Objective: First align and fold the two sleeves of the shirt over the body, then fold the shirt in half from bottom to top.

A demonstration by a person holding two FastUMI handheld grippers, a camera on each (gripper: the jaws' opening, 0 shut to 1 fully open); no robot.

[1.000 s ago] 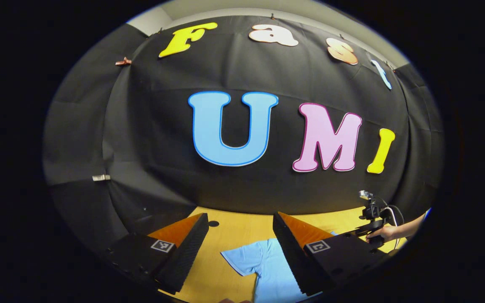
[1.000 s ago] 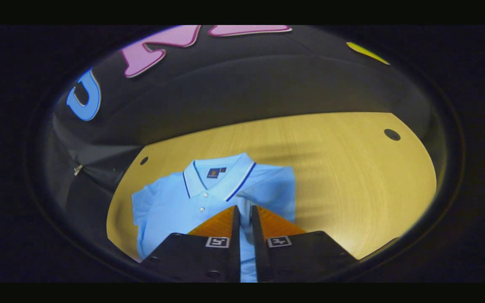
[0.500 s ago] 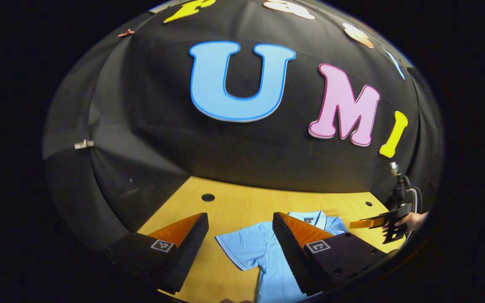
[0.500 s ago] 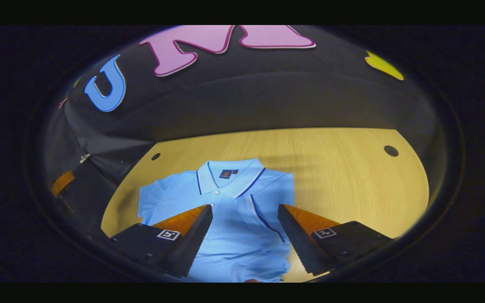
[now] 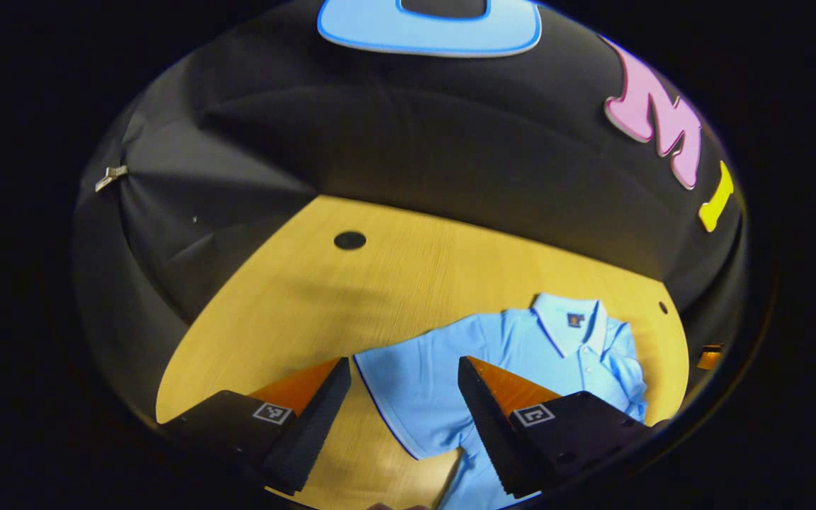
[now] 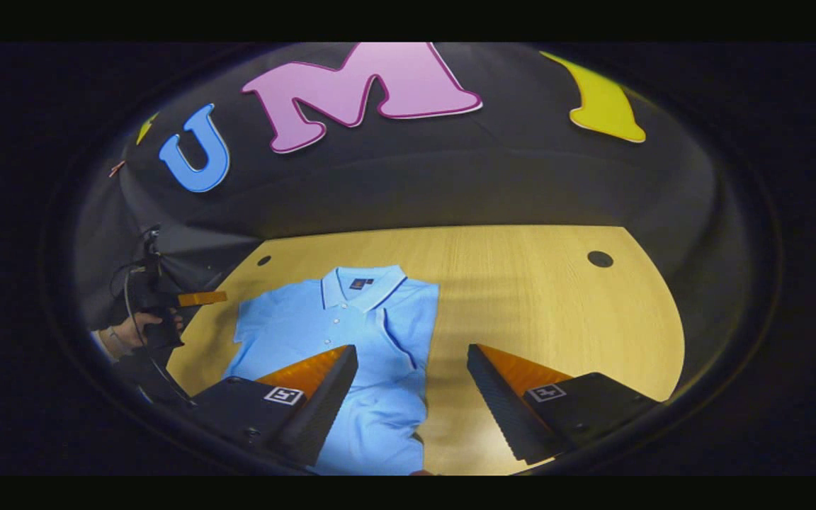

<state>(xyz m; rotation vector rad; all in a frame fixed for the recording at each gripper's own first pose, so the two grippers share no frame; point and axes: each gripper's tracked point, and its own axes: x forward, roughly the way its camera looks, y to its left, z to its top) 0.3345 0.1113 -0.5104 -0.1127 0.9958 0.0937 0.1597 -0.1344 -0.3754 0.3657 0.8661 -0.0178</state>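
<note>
A light blue polo shirt [image 5: 521,354] [image 6: 351,333] lies flat on the yellow table, collar toward the wall. In the right gripper view, one sleeve [image 6: 397,340] lies folded over the body, its dark trim showing. The other sleeve [image 5: 408,389] is spread out on the table. My left gripper [image 5: 402,368] is open, hovering above that spread sleeve with nothing between its fingers. My right gripper [image 6: 413,354] is open above the shirt's folded side and the bare table beside it. The left gripper [image 6: 199,299], held by a hand [image 6: 135,329], also appears beyond the shirt's far side.
The wooden table [image 5: 295,304] [image 6: 542,304] has small round holes [image 5: 349,240] [image 6: 599,258]. Black cloth walls close it in at the back and sides. Bare table runs left of the shirt in the left gripper view and right of it in the right gripper view.
My right gripper went from shut to open, leaving the sleeve folded on the body, and shifted right. My left gripper tipped downward toward the spread sleeve.
</note>
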